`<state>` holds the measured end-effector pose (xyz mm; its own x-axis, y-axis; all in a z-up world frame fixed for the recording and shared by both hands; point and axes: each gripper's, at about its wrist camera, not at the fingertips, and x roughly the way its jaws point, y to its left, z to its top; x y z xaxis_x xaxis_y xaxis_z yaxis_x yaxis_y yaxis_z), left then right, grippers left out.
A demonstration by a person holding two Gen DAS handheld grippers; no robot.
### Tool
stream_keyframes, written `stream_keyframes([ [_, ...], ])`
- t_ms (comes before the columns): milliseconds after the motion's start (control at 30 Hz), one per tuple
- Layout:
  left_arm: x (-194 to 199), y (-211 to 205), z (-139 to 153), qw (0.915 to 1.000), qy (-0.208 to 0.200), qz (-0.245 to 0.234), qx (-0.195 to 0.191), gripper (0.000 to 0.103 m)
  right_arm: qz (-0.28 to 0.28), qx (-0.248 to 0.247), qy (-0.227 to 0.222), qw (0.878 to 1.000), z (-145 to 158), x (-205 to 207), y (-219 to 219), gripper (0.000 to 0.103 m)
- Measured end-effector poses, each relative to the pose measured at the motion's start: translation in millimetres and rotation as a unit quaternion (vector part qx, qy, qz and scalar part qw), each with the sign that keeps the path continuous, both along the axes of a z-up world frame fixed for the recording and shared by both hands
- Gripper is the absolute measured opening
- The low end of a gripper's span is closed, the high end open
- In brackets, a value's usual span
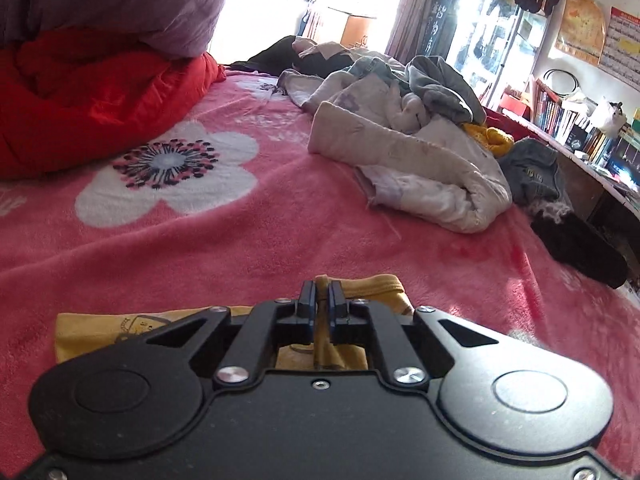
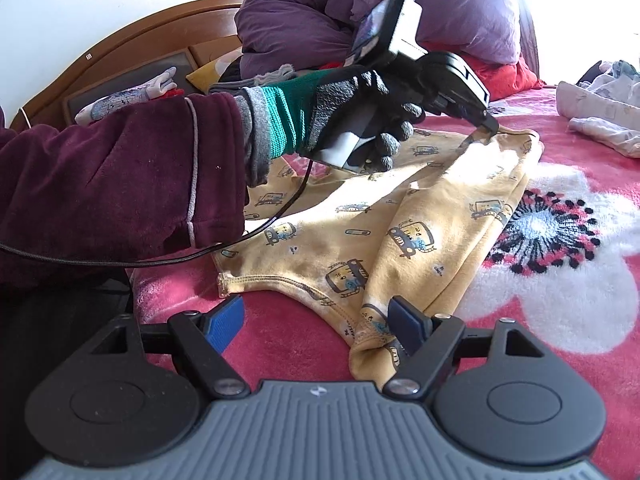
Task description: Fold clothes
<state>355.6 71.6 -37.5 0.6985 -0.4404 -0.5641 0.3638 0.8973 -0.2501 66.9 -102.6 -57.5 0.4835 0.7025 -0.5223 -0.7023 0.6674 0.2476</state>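
Observation:
A small yellow garment [image 2: 400, 216] printed with little cars lies flat on the pink flowered blanket [image 2: 568, 292]. My left gripper [image 2: 490, 126], held by a gloved hand [image 2: 360, 108], is shut on the garment's far edge. In the left wrist view that same left gripper [image 1: 321, 285] pinches a fold of the yellow garment [image 1: 384, 284] between its dark blue pads. My right gripper [image 2: 320, 316] stands open just above the near end of the garment. Its right finger [image 2: 408, 320] hovers over a cuff, and only blanket lies between the jaws.
A pile of loose clothes [image 1: 416, 140] lies on the right side of the bed. A red quilt [image 1: 80, 96] and a purple duvet [image 1: 112, 4] are heaped at the left. A wooden headboard [image 2: 132, 40] stands behind; shelves of books [image 1: 576, 120] line the right wall.

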Motion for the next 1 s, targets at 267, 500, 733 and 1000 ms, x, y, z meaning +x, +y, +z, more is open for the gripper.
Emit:
stream_keyframes([
  [267,-1,-1,-3,0.9998,-0.003,0.0,0.022,0.004,0.001,-0.004,0.0,1.0,0,-1,0,0.079],
  [500,-9,7,17,0.9988,-0.034,-0.001,0.035,0.008,-0.001,-0.002,0.0,1.0,0,-1,-2,0.079],
  [733,-11,-15,-5,0.9961,-0.005,-0.05,0.073,0.008,-0.004,0.001,-0.003,1.0,1,-1,-3,0.079],
  [1000,-42,-6,28,0.9969,-0.018,-0.052,0.056,0.009,-0.025,0.024,-0.007,0.999,9,3,-7,0.078],
])
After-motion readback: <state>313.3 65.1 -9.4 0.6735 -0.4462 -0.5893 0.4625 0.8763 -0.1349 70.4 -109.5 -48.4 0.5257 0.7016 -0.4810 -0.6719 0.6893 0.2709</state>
